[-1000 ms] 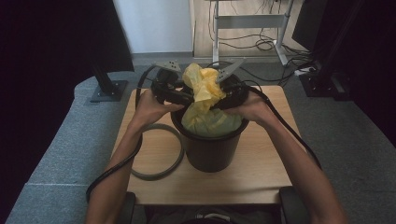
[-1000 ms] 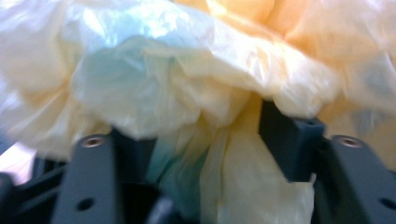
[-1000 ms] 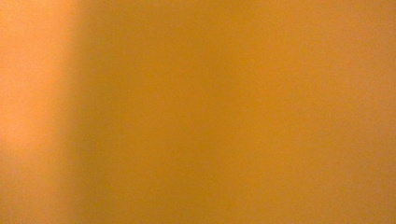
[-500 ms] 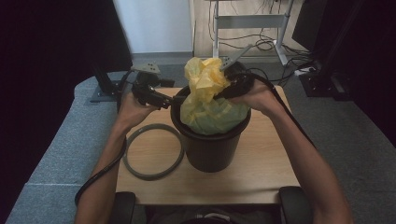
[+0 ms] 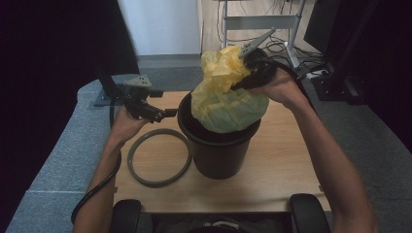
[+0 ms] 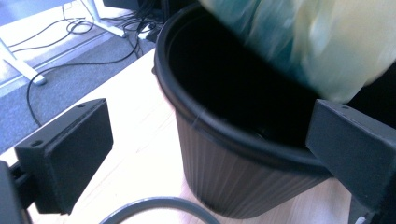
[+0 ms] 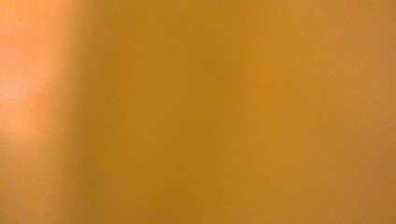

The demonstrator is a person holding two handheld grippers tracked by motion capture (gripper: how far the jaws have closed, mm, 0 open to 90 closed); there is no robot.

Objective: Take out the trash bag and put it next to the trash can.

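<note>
— Are we picking up any lettering on the black bin (image 5: 218, 150) or the yellow bag (image 5: 226, 97)?

— We read nothing there: no label, brand or number on either.

— And the grey ring (image 5: 159, 157) or the wooden table (image 5: 282, 160)?

— Both blank; we find no readable text anywhere.

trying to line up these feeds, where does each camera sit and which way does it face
High view: above the person's side of the table, facing forward and down; forearms, left gripper, right gripper show.
Left gripper view: rides the left gripper, looking between its open jaws at the bin.
Right gripper view: pressed against the yellow bag.
Shared: bin, bag, ring.
</note>
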